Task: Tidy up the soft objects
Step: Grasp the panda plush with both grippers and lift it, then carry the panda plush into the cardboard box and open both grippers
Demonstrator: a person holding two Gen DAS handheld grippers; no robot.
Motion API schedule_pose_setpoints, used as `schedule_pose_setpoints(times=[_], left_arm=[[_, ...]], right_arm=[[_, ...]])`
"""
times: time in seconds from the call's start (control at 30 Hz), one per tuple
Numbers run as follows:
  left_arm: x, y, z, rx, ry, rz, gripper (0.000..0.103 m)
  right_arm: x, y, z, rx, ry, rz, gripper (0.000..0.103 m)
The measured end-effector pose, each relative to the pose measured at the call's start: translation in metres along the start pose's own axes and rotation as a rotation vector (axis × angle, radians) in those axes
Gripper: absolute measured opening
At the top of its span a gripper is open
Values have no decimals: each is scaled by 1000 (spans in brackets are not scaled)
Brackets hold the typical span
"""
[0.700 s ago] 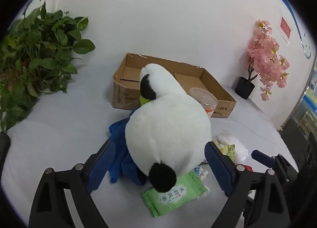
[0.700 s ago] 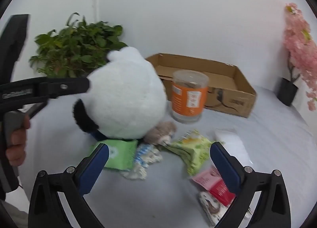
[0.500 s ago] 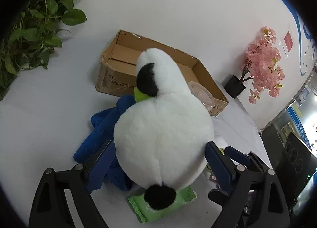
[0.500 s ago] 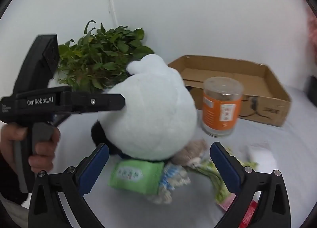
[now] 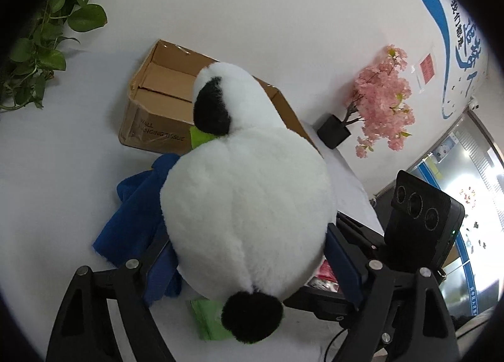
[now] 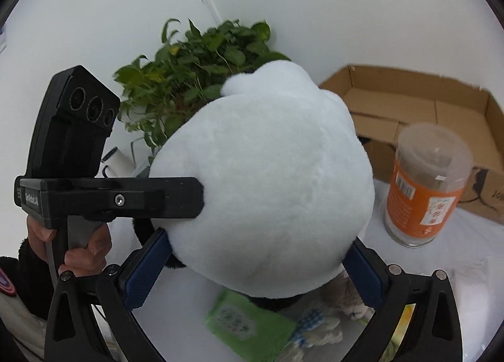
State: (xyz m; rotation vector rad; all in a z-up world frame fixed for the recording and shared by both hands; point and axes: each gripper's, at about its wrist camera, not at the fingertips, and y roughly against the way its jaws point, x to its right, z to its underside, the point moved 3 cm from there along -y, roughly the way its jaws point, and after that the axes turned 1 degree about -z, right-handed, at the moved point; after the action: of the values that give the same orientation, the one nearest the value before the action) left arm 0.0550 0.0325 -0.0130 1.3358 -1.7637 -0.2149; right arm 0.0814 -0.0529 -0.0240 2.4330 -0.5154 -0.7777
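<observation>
A big white plush toy [image 5: 245, 204] with black patches sits on the white table, over a blue cloth [image 5: 132, 214] and a green tissue packet [image 5: 208, 321]. My left gripper [image 5: 249, 245] stands open around its lower body, both blue pads against the fur. From the other side my right gripper [image 6: 258, 255] is open around the same plush toy [image 6: 267, 188], with the fur reaching both pads. One left finger [image 6: 176, 201] lies against the toy's side. A small beige plush [image 6: 352, 302] lies under the right pad.
An open cardboard box [image 5: 157, 129] stands behind the toy, a clear jar with an orange label [image 6: 428, 192] in front of it. A leafy plant [image 6: 195, 66] is at the back left, a pink flower pot [image 5: 384, 97] at the back right. A person's hand [image 6: 85, 251] grips the left handle.
Both grippers have moved in on the plush toy, which now fills the gap between each pair of pads. The right gripper's body has come into the left wrist view.
</observation>
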Motion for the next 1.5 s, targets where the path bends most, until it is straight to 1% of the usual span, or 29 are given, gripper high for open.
schedule_pose_setpoints(times=[0.07,0.1,0.17,0.2,0.27,0.3,0.33,0.37,0.43,0.5,0.53,0.57,0.63,0.67,0.7,0.73,0.77,0.83,0.9,0.97,1.03,1.1,1.17,1.23,1.3,1.37,1.47,1.5], left_arm=[[10,13,7,-19,-1,53,86],[13,18,14,-27,5,75,86],[12,21,29,-39,34,114,86],[9,22,39,-58,59,121,86],[-3,18,57,-104,126,104,86],[-7,18,66,-108,155,106,86],[-11,19,74,-111,187,126,86],[-14,20,79,-112,205,132,86],[-16,21,85,-92,220,111,86],[-29,23,83,-95,259,117,87],[-32,21,82,-90,277,126,87],[-33,18,80,-93,281,129,87],[-42,8,82,-114,283,133,87],[-43,1,83,-129,288,147,87],[-43,-1,85,-139,278,166,86],[-39,-3,85,-144,248,185,82],[-33,-4,85,-150,212,193,80],[-23,-2,84,-137,154,174,80],[-17,5,78,-101,111,183,80],[-11,15,69,-60,72,183,80],[-7,23,59,-26,36,169,80],[-6,32,45,17,5,155,80],[-7,41,29,66,-29,135,80],[-14,48,8,112,-64,101,80],[-27,51,-11,146,-74,78,80],[-35,50,-34,170,-74,49,80],[-39,50,-69,209,-124,4,80],[-40,48,-83,219,-146,-12,80]], right_arm=[[-19,27,0,18,22,20,103],[-26,37,3,13,20,25,103],[-37,59,15,-1,-5,2,103],[-44,67,23,-18,-28,-19,103],[-49,71,44,-74,-66,-73,103],[-50,74,57,-89,-78,-96,103],[-50,77,66,-107,-86,-103,103],[-44,74,81,-130,-72,-71,103],[-41,79,87,-153,-52,-31,103],[-35,75,90,-185,-27,-2,103],[-32,68,91,-206,-16,-4,103],[-24,51,95,-246,3,-16,103],[-17,29,97,-319,-22,-56,103],[-11,18,103,-340,-26,-43,103],[-16,13,103,-356,-16,-23,103],[-18,10,104,-366,12,-1,103],[-26,9,106,-359,51,41,103],[-37,9,105,-336,84,95,101],[-48,16,102,-290,109,151,101],[-57,24,92,-234,118,180,101],[-63,28,81,-195,129,199,101],[-68,29,67,-145,145,209,101],[-73,26,46,-93,161,217,101],[-73,19,26,-48,175,213,101],[-71,6,7,-5,180,204,101],[-65,-8,-14,36,162,193,101],[-52,-28,-50,109,118,174,101],[-41,-36,-69,130,102,169,102]])
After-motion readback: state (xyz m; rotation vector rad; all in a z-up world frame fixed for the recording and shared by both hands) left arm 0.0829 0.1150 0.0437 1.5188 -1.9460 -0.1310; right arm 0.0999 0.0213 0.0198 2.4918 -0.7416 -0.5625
